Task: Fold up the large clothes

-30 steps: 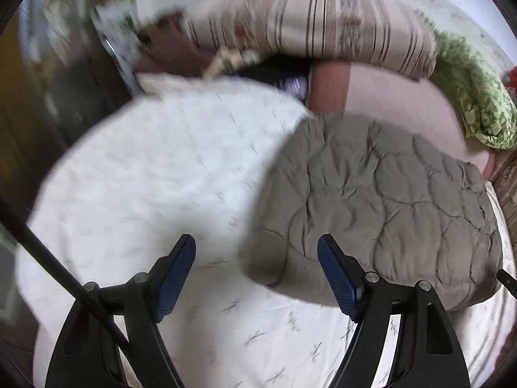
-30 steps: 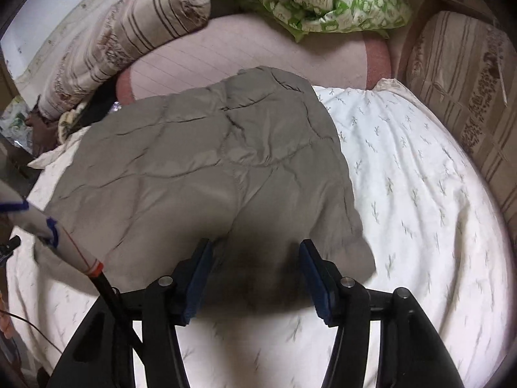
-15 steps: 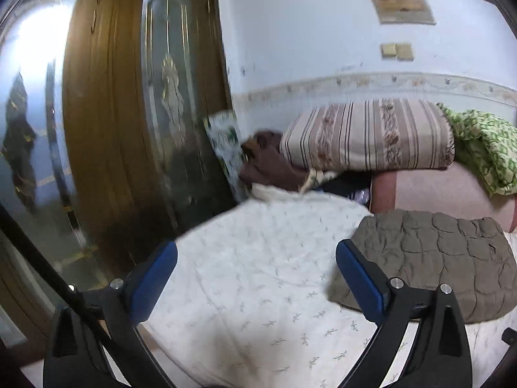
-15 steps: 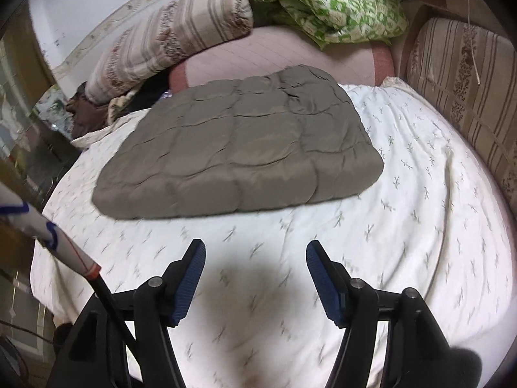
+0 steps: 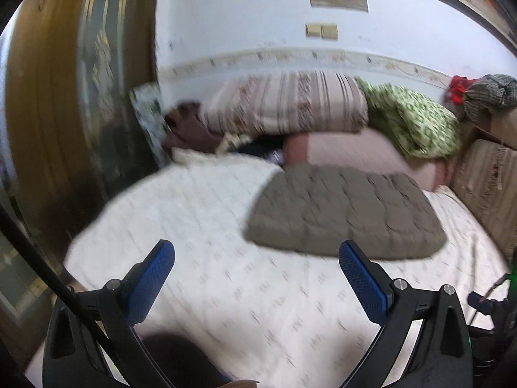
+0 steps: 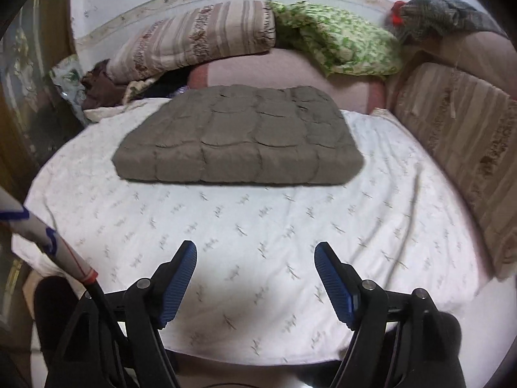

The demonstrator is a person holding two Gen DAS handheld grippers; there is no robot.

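A grey-brown quilted garment [image 6: 239,135] lies folded into a flat thick rectangle on the white patterned bed sheet [image 6: 258,232]. It also shows in the blurred left wrist view [image 5: 345,213], to the right of centre. My right gripper [image 6: 255,252] is open and empty, held above the sheet near the bed's front edge, well short of the garment. My left gripper [image 5: 257,252] is open and empty, back from the garment's near left corner.
A striped rolled quilt [image 6: 200,38], a green patterned blanket [image 6: 339,45] and a pink mattress pad [image 6: 290,71] lie at the bed's head against the wall. A striped cushion [image 6: 468,148] lines the right side. A wooden door [image 5: 64,97] stands left of the bed.
Both grippers have pulled back from the folded garment toward the bed's front edge. The left view swung up toward the door, then back right. The garment lies released and flat.
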